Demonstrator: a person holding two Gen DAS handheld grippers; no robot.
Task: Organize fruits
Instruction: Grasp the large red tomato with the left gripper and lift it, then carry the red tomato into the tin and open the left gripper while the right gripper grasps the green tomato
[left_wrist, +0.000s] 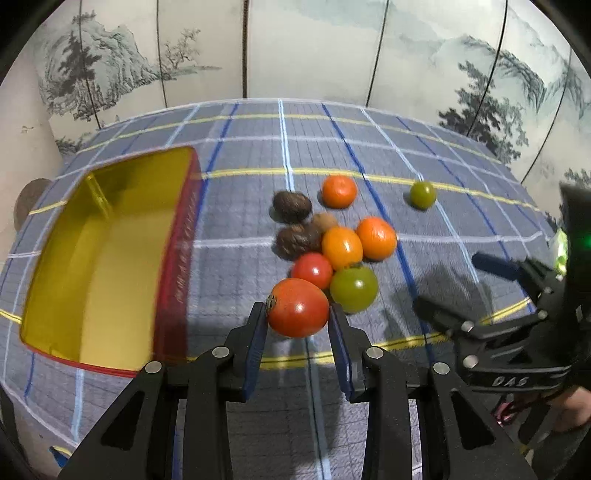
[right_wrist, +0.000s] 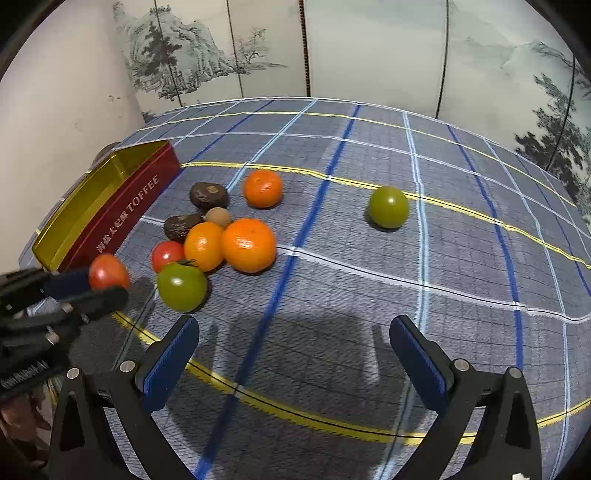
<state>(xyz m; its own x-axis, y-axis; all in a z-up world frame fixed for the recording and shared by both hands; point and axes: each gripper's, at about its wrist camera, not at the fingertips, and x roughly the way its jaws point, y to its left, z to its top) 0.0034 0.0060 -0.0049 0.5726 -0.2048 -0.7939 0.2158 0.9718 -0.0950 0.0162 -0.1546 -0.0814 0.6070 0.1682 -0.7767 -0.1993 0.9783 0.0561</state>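
Jaws: the left gripper (left_wrist: 297, 314) clamps a red tomato (left_wrist: 297, 307); the right gripper (right_wrist: 293, 356) stands wide, holding nothing. The toffee tin (left_wrist: 177, 258) lies at the tablecloth's (left_wrist: 424, 155) left edge, fruit pile (left_wrist: 341, 247) mid-cloth, a lone green tomato (right_wrist: 388, 206) nearer the far edge.

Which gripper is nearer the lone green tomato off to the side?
Right. The right gripper is open and faces the lone green tomato across bare cloth; the left gripper holds a red tomato by the pile.
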